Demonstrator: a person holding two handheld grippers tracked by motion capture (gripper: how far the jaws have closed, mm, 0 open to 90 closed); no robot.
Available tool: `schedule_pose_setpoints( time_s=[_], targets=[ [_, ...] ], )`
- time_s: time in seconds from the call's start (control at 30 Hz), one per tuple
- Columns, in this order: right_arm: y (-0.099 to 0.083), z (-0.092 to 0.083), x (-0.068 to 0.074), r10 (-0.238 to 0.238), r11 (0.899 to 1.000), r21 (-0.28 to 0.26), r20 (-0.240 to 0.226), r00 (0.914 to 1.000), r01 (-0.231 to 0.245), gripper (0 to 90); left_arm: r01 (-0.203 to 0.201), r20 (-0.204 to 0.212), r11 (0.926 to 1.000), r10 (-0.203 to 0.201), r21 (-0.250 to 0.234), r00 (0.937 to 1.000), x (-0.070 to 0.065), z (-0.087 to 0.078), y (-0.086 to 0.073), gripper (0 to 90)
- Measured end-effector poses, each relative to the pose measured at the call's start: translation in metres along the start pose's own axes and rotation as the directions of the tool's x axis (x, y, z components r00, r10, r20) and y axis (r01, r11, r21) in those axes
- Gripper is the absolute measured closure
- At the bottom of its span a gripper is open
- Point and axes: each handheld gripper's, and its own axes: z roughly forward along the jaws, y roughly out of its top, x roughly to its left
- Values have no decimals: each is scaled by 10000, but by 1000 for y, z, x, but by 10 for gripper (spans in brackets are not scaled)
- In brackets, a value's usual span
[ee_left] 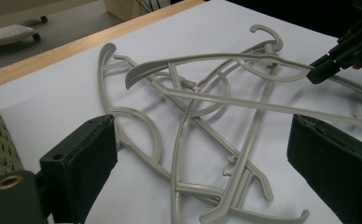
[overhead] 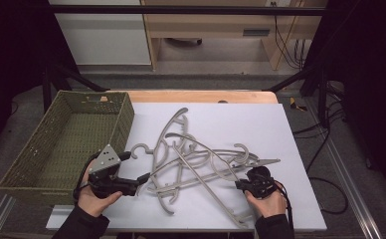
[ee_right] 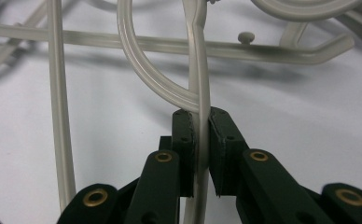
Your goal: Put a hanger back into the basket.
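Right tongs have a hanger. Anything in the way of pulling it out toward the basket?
Yes. The right tongs are shut on a hanger bar tangled in the hanger pile; other hangers cross it. The pile and the open left tongs lie before the basket.

Grey floor [overhead: 221, 79], wooden furniture [overhead: 206, 25], white cabinet [overhead: 106, 40], dim light

A tangle of hangers [overhead: 196, 159] lies piled crosswise on the board [overhead: 280, 124] at the middle of your table [overhead: 201, 95]; the basket [overhead: 69, 139] sits at its left, just beside the pile; your left gripper [overhead: 140, 180] rests between basket and hangers; your right gripper [overhead: 238, 184] sits at the pile's near right edge.
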Motion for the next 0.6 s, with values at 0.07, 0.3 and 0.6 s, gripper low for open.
schedule_pose_setpoints(
  time_s=[0.07, 0.3, 0.6],
  targets=[
    [2, -5, 0, -140, 9998, -147, -171, 9998, 137, 819, -4, 12, 10000, 4, 14, 10000, 0, 0, 0, 79],
    [11, -21, 4, -1513, 9871, -642, -719, 9859, 1468, 819, -168, 118, 9999, 168, 9, 9998, 0, -4, 4, 82],
    [23, -31, 20, -3445, 9388, -600, -1711, 9231, 3392, 819, -861, 529, 9951, 835, 485, 9951, -8, -3, 14, 83]
  ],
)
